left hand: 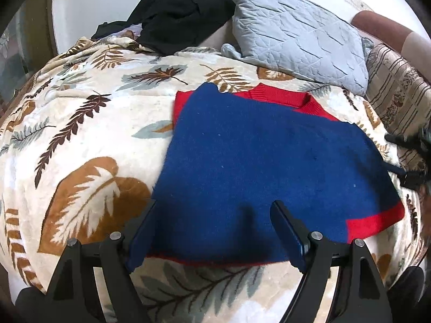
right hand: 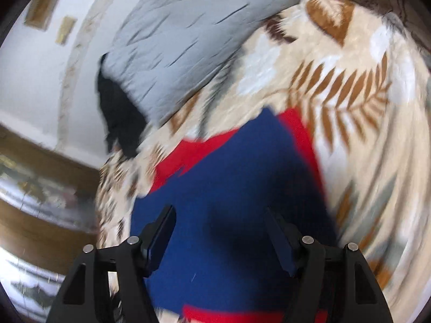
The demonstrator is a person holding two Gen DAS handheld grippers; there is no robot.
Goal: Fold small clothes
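A small blue knit sweater [left hand: 258, 158] with red trim lies folded flat on a leaf-patterned blanket [left hand: 80, 123]; its red collar [left hand: 282, 98] points to the far side. My left gripper [left hand: 212, 210] hovers open over the sweater's near edge, nothing between its fingers. In the blurred right wrist view the same sweater [right hand: 242, 188] fills the middle, red edges showing at its top and bottom. My right gripper [right hand: 219, 216] stands open above the blue cloth, holding nothing. At the right edge of the left wrist view a blurred black part of the right gripper [left hand: 412, 158] shows beside the sweater.
A grey quilted pillow [left hand: 293, 32] and a heap of black clothing [left hand: 177, 10] lie at the back of the bed against a white wall. A striped patterned cushion [left hand: 398, 99] sits at the right. The person's arm [left hand: 388, 29] shows at the upper right.
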